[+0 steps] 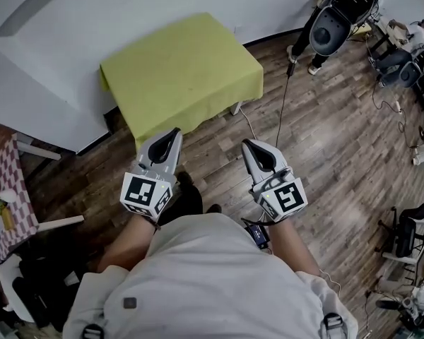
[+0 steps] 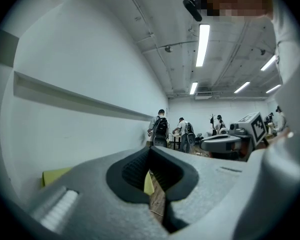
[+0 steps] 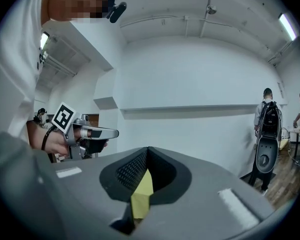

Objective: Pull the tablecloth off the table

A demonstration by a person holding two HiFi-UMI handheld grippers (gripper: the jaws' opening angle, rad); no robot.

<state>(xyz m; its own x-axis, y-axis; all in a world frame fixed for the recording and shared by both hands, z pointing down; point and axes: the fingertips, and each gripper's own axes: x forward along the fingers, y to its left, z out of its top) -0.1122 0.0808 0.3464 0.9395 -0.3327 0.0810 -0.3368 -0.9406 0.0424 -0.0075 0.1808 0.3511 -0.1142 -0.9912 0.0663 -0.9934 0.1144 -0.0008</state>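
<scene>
Down at the near left, the left gripper [image 1: 174,133] is clenched on nothing, jaws pressed together above the wooden floor [image 1: 325,147]. Farther off, well apart from both tools, the yellow-green tablecloth [image 1: 180,73] lies spread over the table [image 1: 235,109] beside the white wall [image 1: 49,83], draping over its edges. At the near right, the right gripper [image 1: 249,144] is likewise clenched and empty.

Small table [image 1: 235,109] on the wood floor [image 1: 325,161], top and sides draped in a yellow-green tablecloth [image 1: 180,73].
</scene>
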